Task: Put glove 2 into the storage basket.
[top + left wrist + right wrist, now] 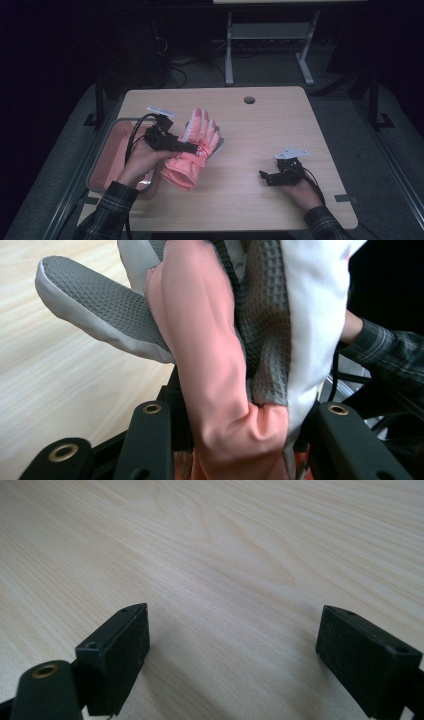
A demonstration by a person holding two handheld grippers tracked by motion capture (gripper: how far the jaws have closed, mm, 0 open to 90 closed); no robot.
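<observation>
the left tool (192, 148) is clenched on the pink ski glove (196, 145), its long axis running fingers-away, well left of the released right tool (264, 176) resting on the table (260, 125).

I've got a salmon-pink glove (192, 150) here, grey waffle-textured palm with white edging; black grippers, left (186, 147) and right (263, 176); pale wood-grain table (265, 130); pink bin (107, 157) with grey rim; dark plaid sleeves (107, 212)

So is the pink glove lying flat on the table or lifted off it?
Lifted: the left gripper is shut on the pink glove, holding it tilted above the table.
</observation>
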